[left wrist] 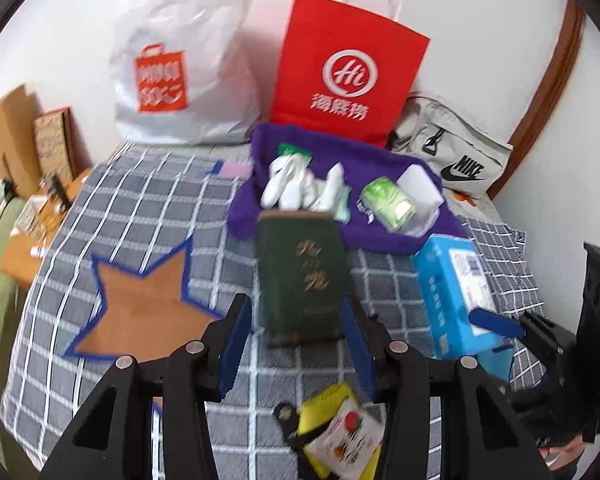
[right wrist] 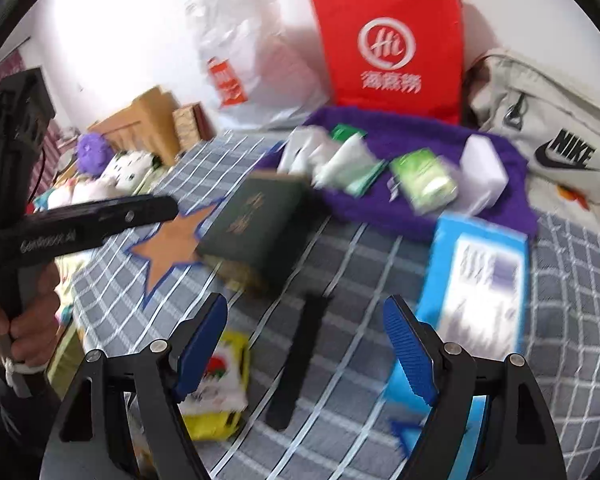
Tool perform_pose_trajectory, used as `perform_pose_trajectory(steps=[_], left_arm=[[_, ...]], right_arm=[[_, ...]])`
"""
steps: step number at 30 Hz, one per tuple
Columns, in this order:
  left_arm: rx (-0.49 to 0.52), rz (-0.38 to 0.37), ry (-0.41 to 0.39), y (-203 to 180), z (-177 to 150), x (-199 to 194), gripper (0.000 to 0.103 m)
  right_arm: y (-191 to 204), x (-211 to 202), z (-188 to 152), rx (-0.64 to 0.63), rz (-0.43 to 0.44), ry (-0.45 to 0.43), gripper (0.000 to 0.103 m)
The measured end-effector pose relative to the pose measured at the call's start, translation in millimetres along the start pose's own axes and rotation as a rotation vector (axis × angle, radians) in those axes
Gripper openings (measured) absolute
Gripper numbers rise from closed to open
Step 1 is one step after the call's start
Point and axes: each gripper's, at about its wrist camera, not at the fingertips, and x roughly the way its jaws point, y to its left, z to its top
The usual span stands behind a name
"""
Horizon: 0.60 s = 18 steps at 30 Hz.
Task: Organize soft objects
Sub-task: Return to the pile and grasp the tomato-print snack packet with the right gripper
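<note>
Since the blue tissue pack (right wrist: 476,280) looks light and squashy, I judge its narrow sides the best hold, my right gripper (right wrist: 306,344) and left gripper (left wrist: 296,344) both wide open, holding nothing.

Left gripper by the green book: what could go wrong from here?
1. The left gripper, open, straddles the green book, a rigid item; gripping it may mean picking a non-soft thing.
2. The book's far edge touches the white items on the purple cloth; lifting could scatter them.
</note>
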Motion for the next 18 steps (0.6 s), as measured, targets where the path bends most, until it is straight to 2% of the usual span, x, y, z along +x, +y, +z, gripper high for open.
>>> perform_pose_trajectory(steps=[8, 18], left_arm=[[-0.053, 0.024, 0.008, 28, -34, -4, 0.045], [-0.101, -0.018, 0.042, 55, -58, 7, 0.046]], right_arm=[[37, 29, -40, -0.016, 0.098, 0.097, 0.080], [58, 62, -51, -0.027, 0.101, 0.156, 0.080]])
